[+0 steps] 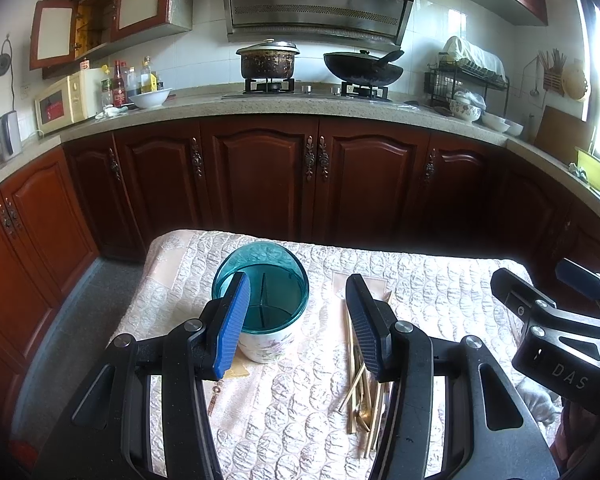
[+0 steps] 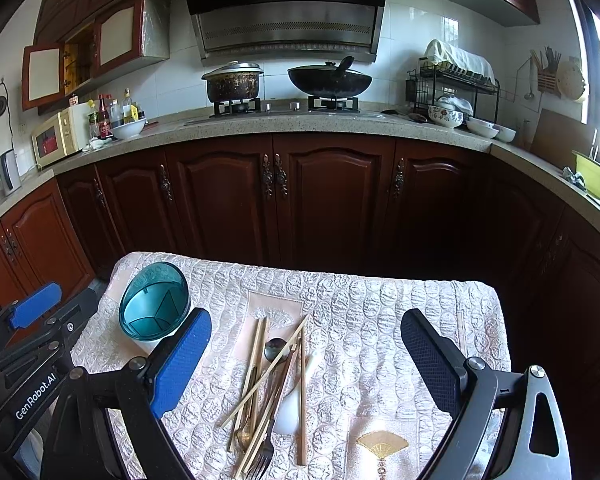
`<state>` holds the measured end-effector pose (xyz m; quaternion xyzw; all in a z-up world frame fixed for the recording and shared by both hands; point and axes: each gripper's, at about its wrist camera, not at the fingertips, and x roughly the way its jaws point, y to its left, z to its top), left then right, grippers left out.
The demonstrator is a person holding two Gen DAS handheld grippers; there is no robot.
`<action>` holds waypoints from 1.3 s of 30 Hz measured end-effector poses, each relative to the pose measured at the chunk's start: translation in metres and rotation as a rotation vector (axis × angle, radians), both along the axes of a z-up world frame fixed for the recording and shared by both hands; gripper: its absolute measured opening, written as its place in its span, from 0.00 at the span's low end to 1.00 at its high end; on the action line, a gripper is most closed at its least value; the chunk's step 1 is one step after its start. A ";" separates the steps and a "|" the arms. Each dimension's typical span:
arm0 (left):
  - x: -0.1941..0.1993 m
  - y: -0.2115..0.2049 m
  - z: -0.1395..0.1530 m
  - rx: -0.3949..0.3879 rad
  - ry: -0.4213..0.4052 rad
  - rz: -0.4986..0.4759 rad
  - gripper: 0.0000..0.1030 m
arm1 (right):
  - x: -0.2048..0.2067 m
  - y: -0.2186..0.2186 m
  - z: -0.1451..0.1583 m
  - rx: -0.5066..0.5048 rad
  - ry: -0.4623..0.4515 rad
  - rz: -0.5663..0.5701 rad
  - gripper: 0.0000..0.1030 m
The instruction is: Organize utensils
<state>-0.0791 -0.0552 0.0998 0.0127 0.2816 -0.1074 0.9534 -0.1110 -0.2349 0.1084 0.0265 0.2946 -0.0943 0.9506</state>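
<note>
On the quilted cloth (image 2: 380,320) covering a small table, a loose heap of utensils lies just right of a teal holder (image 2: 155,306). The holder is a round cup with a translucent teal rim, inner dividers and a white floral base; it stands upright and looks empty. The heap comprises several chopsticks (image 2: 266,372), pale, thin and stiff, crossed over a dark metal spoon (image 2: 275,349), a fork (image 2: 262,456) and a white-handled piece (image 2: 300,392) whose working end is hidden.

The left gripper (image 1: 296,320) hangs above the cloth with its jaws apart, one blue pad before the holder, and grips nothing. The right gripper (image 2: 304,364) hangs over the heap, jaws wide apart, likewise holding nothing.

Handling, as judged: the chopsticks are light and smooth, likely to roll or slip, and are best pinched singly near mid-length, where a stick lies clear of its neighbours. The metal pieces are heavier and slicker; their handles offer the better hold. The padded cloth yields, so fingers may press down beside a thin stick. The holder seems light and could tip if knocked.
</note>
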 end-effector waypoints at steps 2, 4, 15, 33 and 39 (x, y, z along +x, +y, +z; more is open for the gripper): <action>0.000 0.000 -0.001 0.001 0.002 0.000 0.48 | 0.000 0.000 0.000 -0.001 0.002 0.000 0.92; 0.001 0.000 -0.001 0.003 0.004 0.000 0.48 | 0.000 0.000 0.000 -0.001 0.002 -0.002 0.92; 0.002 -0.001 -0.003 0.004 0.012 -0.004 0.48 | 0.003 -0.004 -0.004 0.010 0.020 -0.005 0.92; 0.005 -0.001 -0.008 0.005 0.026 -0.012 0.48 | 0.007 -0.009 -0.011 0.024 0.041 -0.005 0.92; 0.007 0.000 -0.010 0.004 0.031 -0.013 0.48 | 0.010 -0.009 -0.014 0.025 0.049 -0.001 0.92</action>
